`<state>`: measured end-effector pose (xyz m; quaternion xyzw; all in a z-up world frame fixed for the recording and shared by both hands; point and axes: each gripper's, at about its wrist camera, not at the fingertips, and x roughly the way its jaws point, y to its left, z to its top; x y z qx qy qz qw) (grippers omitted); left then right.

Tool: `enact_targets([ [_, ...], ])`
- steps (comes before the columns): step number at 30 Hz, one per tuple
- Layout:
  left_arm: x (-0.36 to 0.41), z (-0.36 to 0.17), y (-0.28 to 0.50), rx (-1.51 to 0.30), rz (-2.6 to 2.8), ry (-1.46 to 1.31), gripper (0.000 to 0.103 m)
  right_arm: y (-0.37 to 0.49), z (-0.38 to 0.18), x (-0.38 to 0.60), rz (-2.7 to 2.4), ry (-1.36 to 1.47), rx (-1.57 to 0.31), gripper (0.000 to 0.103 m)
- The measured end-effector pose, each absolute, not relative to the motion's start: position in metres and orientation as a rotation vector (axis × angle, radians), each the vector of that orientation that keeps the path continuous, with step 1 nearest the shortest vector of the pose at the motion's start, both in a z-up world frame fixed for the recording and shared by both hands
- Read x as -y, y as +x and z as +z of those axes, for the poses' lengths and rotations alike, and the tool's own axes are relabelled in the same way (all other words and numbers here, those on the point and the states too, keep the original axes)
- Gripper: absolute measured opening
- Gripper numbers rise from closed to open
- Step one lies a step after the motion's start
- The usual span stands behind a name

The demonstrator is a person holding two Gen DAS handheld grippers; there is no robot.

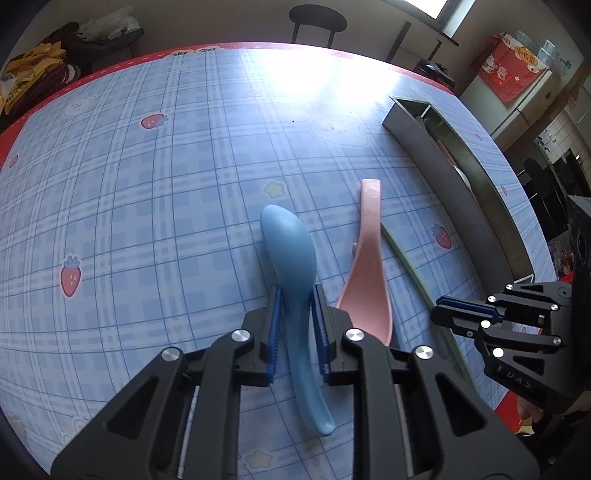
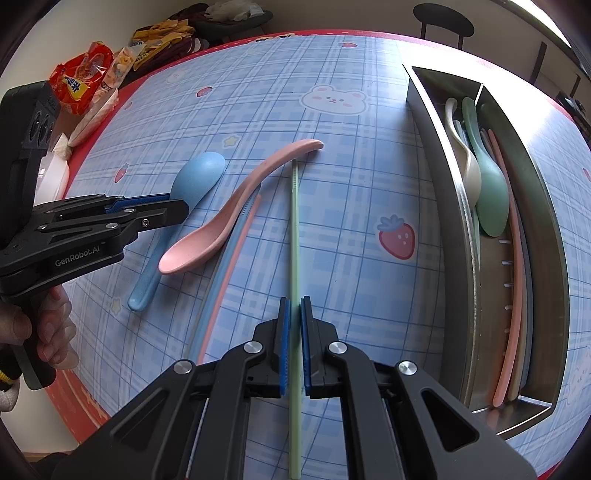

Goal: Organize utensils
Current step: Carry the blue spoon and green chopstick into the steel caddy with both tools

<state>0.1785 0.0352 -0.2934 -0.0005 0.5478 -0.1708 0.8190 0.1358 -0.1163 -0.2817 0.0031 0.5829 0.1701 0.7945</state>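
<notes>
A blue spoon [image 1: 291, 258] lies on the table between the fingers of my left gripper [image 1: 298, 295], whose pads sit close on both sides of its neck; it also shows in the right wrist view [image 2: 195, 181]. A pink spoon [image 1: 364, 273] lies just right of it. My right gripper [image 2: 294, 306] is shut on a green chopstick [image 2: 294, 236] that lies along the table. A pink chopstick [image 2: 221, 288] and a blue chopstick [image 2: 212, 291] lie under the pink spoon [image 2: 229, 218].
A steel utensil tray [image 2: 443, 177] stands at the right, holding a green spoon [image 2: 487, 184], a cream spoon and chopsticks. Snack bags [image 2: 81, 81] and clothes lie beyond the table's far left edge. A stool [image 1: 317, 22] stands behind the table.
</notes>
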Motion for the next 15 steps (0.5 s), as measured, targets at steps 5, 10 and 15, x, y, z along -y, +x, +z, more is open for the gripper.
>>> enact_targets([
  [5, -0.027, -0.290, 0.167, -1.175, -0.409, 0.061, 0.010, 0.135, -0.281, 0.116, 0.363, 0.007, -1.252, 0.006],
  [10, -0.032, -0.298, 0.153, -1.201, -0.411, 0.057, 0.011, 0.135, -0.281, 0.117, 0.364, 0.013, -1.251, 0.006],
  [15, -0.036, -0.306, 0.138, -1.214, -0.405, 0.071, 0.011, 0.135, -0.281, 0.117, 0.360, 0.013, -1.249, 0.006],
])
